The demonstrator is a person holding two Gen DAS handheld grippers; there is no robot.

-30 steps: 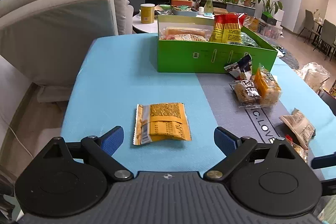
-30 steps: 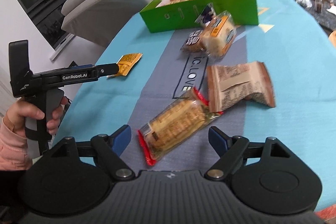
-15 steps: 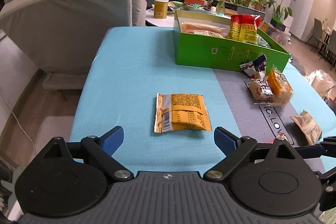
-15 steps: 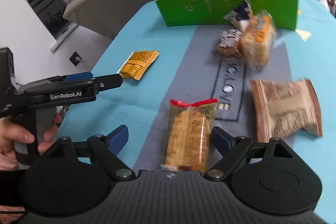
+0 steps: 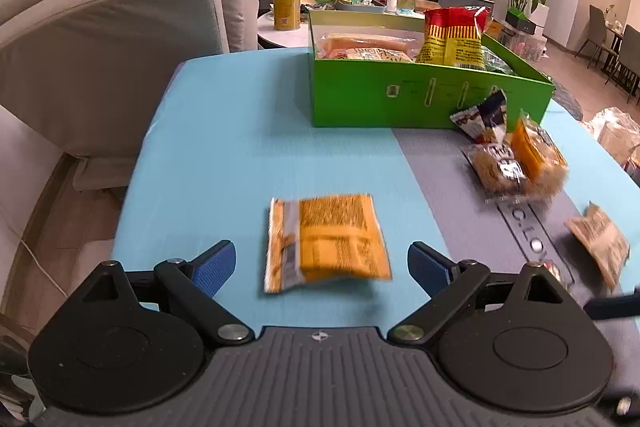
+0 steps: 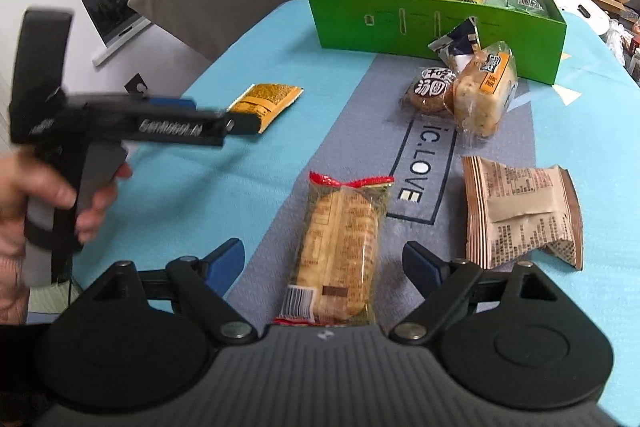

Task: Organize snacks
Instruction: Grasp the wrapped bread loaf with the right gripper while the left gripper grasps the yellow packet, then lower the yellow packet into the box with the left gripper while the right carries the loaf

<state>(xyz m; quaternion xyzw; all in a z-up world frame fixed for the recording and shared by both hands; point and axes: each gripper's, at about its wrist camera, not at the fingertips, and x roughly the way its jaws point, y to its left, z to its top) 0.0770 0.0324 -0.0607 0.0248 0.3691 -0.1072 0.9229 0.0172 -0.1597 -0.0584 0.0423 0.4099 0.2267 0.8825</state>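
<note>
Blue-padded fingers of the left gripper [image 5: 320,267] are standing wide apart at the bottom of the left wrist view, framing a flat yellow snack packet [image 5: 326,241] that is lying on the turquoise tablecloth [image 5: 224,155] between them, untouched by either pad. In the right wrist view, the right gripper [image 6: 323,265] is pointing down at a long clear-wrapped cracker pack [image 6: 340,251] lying lengthwise between its fingers; its jaws have just been opening and are gripping nothing. A brown wrapper [image 6: 520,211] is lying at right centre, two wrapped cakes [image 6: 464,91] higher up. A green box [image 6: 436,15] holding more snacks is sitting at the upper centre. A hand [image 6: 36,195] is holding the left gripper's handle at left.
</note>
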